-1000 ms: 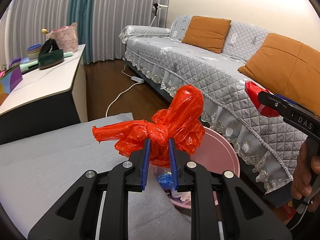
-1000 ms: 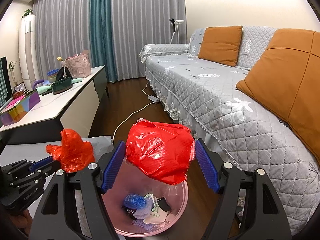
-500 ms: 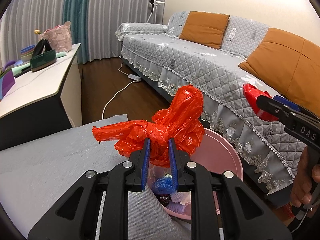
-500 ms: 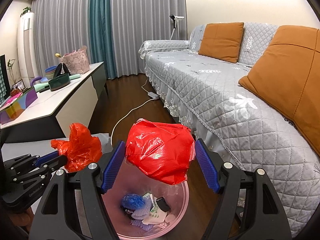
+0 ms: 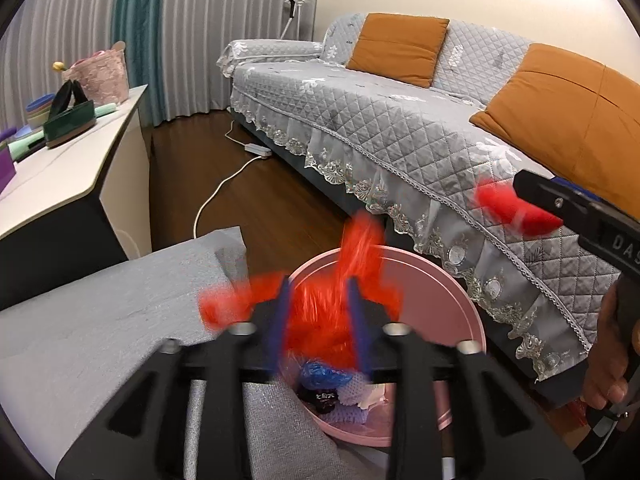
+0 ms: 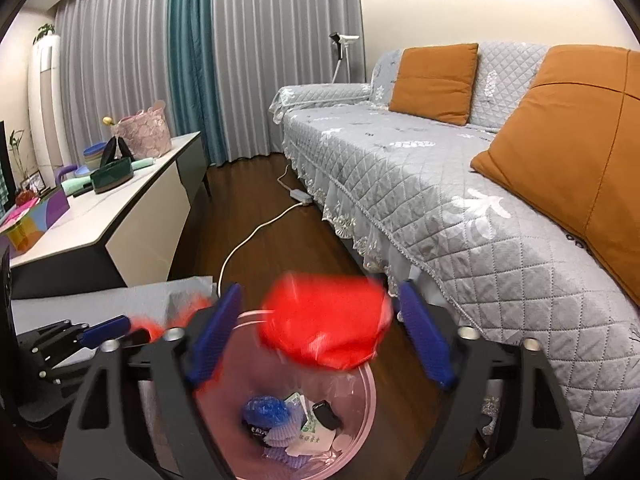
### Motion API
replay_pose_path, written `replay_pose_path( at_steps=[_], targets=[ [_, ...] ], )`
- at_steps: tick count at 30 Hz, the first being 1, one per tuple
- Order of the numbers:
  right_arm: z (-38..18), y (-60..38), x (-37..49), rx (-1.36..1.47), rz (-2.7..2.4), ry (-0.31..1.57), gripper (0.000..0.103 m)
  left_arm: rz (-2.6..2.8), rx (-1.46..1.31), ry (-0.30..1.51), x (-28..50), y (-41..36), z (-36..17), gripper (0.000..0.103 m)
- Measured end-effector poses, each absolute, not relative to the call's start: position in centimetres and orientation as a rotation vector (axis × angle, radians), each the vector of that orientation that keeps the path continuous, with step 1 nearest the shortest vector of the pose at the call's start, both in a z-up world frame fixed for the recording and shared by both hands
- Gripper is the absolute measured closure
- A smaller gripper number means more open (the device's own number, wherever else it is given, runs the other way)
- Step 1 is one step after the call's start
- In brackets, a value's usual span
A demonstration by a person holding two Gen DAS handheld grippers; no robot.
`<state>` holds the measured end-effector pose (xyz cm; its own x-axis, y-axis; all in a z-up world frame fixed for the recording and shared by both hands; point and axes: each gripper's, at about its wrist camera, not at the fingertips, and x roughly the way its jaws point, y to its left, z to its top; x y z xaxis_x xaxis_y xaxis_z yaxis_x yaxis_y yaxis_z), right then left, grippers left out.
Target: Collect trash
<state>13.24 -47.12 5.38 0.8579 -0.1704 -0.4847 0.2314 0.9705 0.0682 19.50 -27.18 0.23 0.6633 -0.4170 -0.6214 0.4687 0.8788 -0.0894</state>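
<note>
A crumpled red plastic bag [image 5: 320,312] is a blur of streaks between the blue pads of my left gripper [image 5: 318,292], whose jaws are opening; it drops loose over the pink bin [image 5: 460,304]. My right gripper [image 6: 320,287] is opening too. A red foil pack [image 6: 324,332] falls blurred between its pads, touching neither, above the same bin [image 6: 370,400]. Blue and white scraps [image 6: 266,410] lie at the bin's bottom. In the left wrist view the red pack [image 5: 504,208] shows beside one of the right gripper's fingers [image 5: 560,204].
A grey quilted sofa [image 6: 440,184] with orange cushions runs along the right. A white cabinet [image 6: 132,216] with bowls and a basket stands at the left. A white cable [image 6: 256,232] crosses the wooden floor. Grey cloth [image 5: 100,320] covers a surface left of the bin. A hand [image 5: 608,360] grips the right tool.
Both grippers' jaws have spread wider. The red bag and the red pack, held sharp and still before, now blur downward toward the bin.
</note>
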Motion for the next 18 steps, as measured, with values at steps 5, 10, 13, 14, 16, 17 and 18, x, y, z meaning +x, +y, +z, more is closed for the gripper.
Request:
replay_pose_path(
  at_steps=[5, 10, 13, 14, 16, 17, 18],
  targets=[
    [5.8, -47.3, 13.1, 0.136, -0.222, 0.486, 0.007, -0.478, 0.075, 0.676, 18.9, -26.2, 0.8, 0.055],
    [6.3, -46.6, 12.9, 0.147, -0.183, 0.491, 0.005, -0.451, 0.081, 0.653, 17.1, -24.4, 2.2, 0.038],
    [6.9, -45.6, 12.4, 0.132, -0.158, 0.486, 0.005, -0.429, 0.081, 0.630, 15.6, -22.6, 3.6, 0.028],
    [7.1, -45.2, 12.1, 0.129, -0.148, 0.484, 0.005, -0.423, 0.078, 0.625, 15.1, -22.1, 3.9, 0.026],
    [7.7, -44.4, 11.3, 0.129, -0.129, 0.479, 0.005, -0.411, 0.068, 0.610, 13.9, -20.9, 4.8, 0.022],
    [7.9, -44.1, 11.1, 0.130, -0.124, 0.478, 0.005, -0.402, 0.064, 0.602, 13.2, -20.2, 5.3, 0.020],
    [8.2, -43.7, 10.6, 0.134, -0.118, 0.481, 0.005, -0.391, 0.057, 0.594, 12.4, -19.5, 5.8, 0.018]
  ],
)
